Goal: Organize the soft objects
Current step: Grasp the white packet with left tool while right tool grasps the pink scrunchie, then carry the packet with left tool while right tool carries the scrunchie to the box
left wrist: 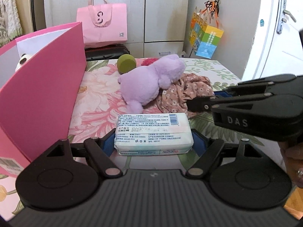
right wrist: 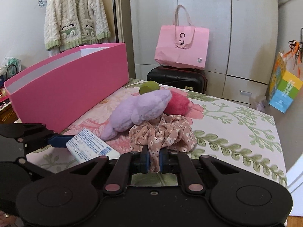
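The left gripper (left wrist: 154, 141) is clamped on the short ends of a tissue pack (left wrist: 153, 133), which sits low over the bed (left wrist: 217, 70) near its front edge. The right gripper (right wrist: 154, 160) is pinched on a fold of the floral cloth (right wrist: 166, 134), most of which lies heaped on the bed just ahead of it.

The main risk, as I judge it, sits with the cloth. The plush (right wrist: 138, 109) lies partly on top of the heap, so lifting the cloth could roll the plush, and it in turn touches the pink fluffy thing (right wrist: 178, 102) and stands near the green ball (right wrist: 149, 88); the ball could roll toward the far edge of the bed. The grip also takes only a narrow fold, so the slick fabric may slide out, or the loose bulk may trail and snag on the plush.

The pack is soft and wrapped in smooth film; a squeeze at its ends could bow it and let it slip free.

The pink box (right wrist: 75, 94) stands open along the left edge of the bed, and looks the likely goal. Its wall is tall, so a low carry could strike it and shove it. The two grippers are near each other, and crossing toward the box together could make them collide.
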Tool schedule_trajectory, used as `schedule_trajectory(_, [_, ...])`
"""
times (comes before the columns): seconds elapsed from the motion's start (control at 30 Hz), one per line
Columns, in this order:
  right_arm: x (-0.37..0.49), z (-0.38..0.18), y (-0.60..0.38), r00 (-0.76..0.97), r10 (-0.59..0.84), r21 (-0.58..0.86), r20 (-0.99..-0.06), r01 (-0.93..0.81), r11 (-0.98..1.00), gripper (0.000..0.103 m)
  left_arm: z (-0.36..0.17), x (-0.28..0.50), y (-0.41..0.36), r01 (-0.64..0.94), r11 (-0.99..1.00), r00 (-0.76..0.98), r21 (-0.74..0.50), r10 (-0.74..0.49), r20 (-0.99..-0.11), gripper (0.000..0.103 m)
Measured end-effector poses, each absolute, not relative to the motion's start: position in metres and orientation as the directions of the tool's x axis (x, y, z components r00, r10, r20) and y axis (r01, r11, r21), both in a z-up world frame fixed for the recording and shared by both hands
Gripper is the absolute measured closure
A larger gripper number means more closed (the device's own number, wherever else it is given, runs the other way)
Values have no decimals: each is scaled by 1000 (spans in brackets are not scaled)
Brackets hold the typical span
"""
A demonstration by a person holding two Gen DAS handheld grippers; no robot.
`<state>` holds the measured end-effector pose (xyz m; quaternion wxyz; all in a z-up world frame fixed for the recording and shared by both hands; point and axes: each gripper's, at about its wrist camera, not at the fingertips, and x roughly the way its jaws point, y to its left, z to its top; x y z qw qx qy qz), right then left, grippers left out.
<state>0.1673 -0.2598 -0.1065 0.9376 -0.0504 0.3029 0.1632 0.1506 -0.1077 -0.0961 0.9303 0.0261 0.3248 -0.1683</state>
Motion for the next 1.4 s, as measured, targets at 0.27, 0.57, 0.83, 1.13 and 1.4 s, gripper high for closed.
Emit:
schedule_trajectory(0.27, [144, -101, -273, 770, 218, 18, -599, -259, 966, 92, -88, 139, -98, 361, 926, 701, -108, -346, -623, 24])
schedule_trajectory(0.57, [112, -101, -277, 758, 219, 47, -614, -242, 969, 90, -83, 124, -89, 394, 906, 663, -156, -397, -635, 24])
schedule_trajectory(0.83, [90, -100, -267, 746, 233, 74, -624, -240, 968, 90, -82, 118, -74, 386, 908, 654, -166, -396, -645, 24])
schedule_trajectory(1.13, [66, -99, -261, 703, 269, 114, -659, -260, 959, 90, -80, 96, -45, 373, 909, 634, -187, -397, -663, 24])
schedule_trajectory(1.4, [49, -89, -234, 641, 362, 157, -677, -355, 922, 89, -75, 76, -16, 387, 884, 571, -262, -453, -685, 24])
